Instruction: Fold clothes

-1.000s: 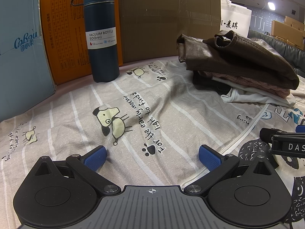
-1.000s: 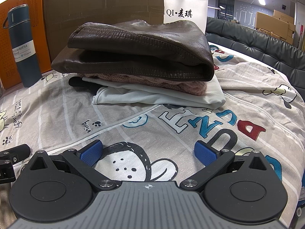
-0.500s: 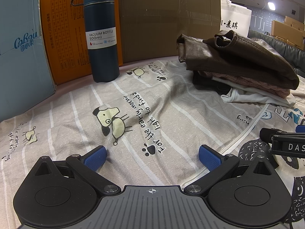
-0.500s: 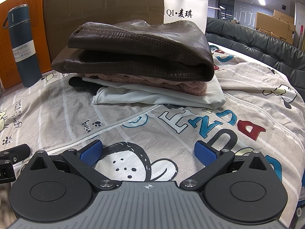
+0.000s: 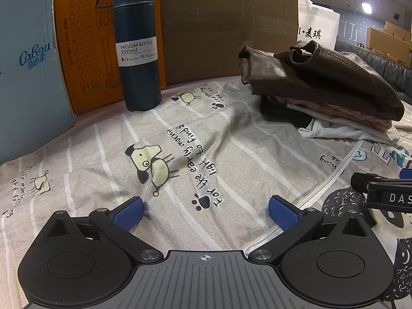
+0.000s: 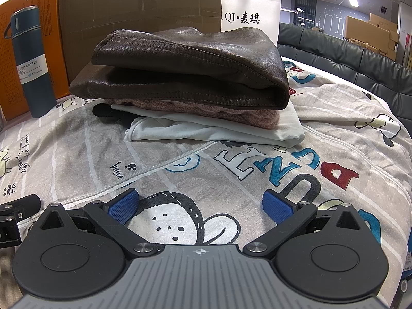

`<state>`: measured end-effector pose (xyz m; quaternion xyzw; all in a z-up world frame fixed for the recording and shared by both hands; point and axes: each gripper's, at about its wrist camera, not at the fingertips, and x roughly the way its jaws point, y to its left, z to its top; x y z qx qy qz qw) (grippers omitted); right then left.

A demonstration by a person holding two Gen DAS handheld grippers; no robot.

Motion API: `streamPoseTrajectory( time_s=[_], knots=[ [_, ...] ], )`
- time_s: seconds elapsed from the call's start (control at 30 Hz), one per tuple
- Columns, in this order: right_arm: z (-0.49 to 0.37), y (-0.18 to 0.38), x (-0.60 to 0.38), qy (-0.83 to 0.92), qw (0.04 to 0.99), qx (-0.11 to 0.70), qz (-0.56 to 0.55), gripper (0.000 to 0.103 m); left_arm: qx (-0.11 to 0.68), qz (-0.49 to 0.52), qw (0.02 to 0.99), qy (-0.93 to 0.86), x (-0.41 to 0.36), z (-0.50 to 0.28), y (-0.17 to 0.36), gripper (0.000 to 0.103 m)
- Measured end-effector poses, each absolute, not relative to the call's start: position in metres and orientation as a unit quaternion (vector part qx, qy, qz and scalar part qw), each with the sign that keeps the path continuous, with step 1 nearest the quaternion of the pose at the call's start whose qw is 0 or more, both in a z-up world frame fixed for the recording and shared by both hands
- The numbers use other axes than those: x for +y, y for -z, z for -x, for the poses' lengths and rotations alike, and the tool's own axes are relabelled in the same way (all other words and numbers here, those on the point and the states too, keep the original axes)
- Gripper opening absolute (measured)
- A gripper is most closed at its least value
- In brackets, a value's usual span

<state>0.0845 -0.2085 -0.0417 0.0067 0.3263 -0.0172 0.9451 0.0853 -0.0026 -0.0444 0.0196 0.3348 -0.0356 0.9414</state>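
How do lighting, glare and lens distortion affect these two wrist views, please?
Left wrist view: sharp in the centre, fisheye bends the cardboard box edges, and a ceiling lamp flares at upper right. Right wrist view: soft sheen on the brown leather jacket, deep shadow inside its fold, and the sofa curves with the lens.

Left gripper [image 5: 205,209]: jaws spread wide, blue pads [image 5: 128,213] well apart, nothing between them; held low, pointing forward. Right gripper [image 6: 200,206]: likewise wide apart, pads [image 6: 277,208] empty, low and level. Side by side, near each other: right gripper's body seen at right edge of left view, left gripper's finger at left edge of right view.
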Motion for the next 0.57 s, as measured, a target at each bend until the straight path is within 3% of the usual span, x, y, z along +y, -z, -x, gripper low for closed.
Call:
streamPoseTrajectory(
  time_s=[0.57],
  knots=[
    [-0.085,0.0417,-0.2087,0.017,0.945,0.327,-0.007,0.103,0.335,-0.017,0.941,0.036,-0.0023,-0.0858,0.044,0.103]
  ],
)
